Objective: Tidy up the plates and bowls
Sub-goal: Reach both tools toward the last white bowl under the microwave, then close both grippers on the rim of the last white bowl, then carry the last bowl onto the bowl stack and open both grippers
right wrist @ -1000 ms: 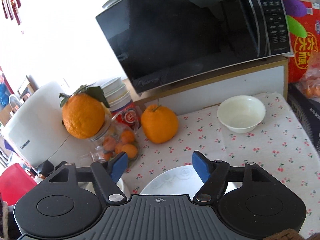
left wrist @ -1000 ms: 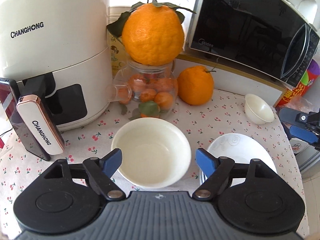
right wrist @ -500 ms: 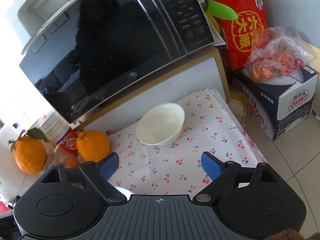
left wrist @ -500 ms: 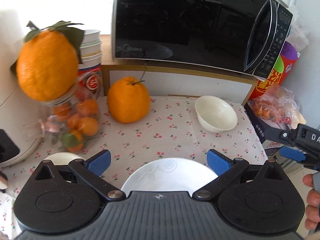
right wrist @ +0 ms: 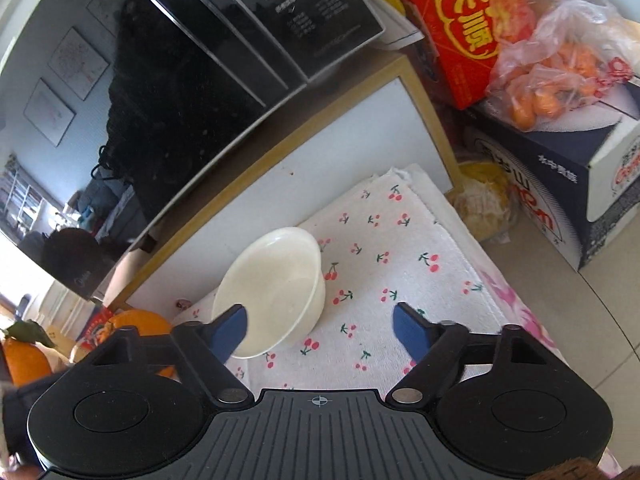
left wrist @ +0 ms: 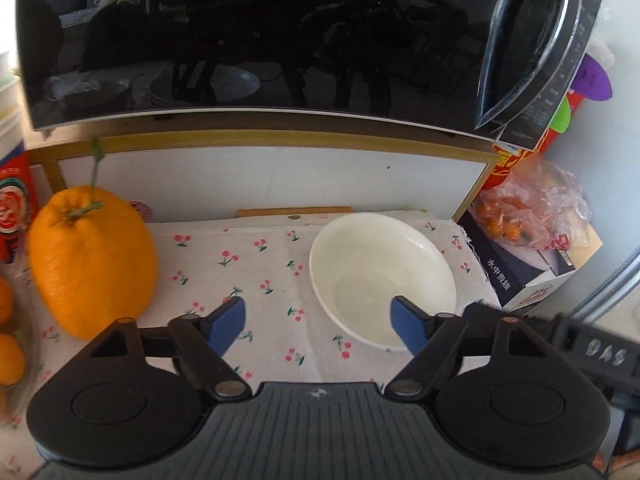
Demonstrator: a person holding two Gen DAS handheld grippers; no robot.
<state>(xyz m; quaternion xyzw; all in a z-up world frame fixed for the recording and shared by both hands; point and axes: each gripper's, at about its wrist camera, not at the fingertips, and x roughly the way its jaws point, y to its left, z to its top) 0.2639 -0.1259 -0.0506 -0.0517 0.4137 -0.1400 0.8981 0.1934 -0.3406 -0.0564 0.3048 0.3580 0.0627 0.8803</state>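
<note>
A small white bowl stands on the cherry-print cloth under the microwave shelf. My left gripper is open and empty; its right fingertip lies over the bowl's near rim. The same bowl shows in the right wrist view. My right gripper is open and empty; its left fingertip lies over the bowl's near left rim. Whether either fingertip touches the bowl I cannot tell.
A black microwave sits on a shelf just above. A large orange stands at the left. A dark carton with a bag of small oranges and a red box stand right of the cloth.
Both grippers swung right and forward, away from the large bowl and plate, and closed in on the small bowl. The air fryer and fruit jar left the left view.
</note>
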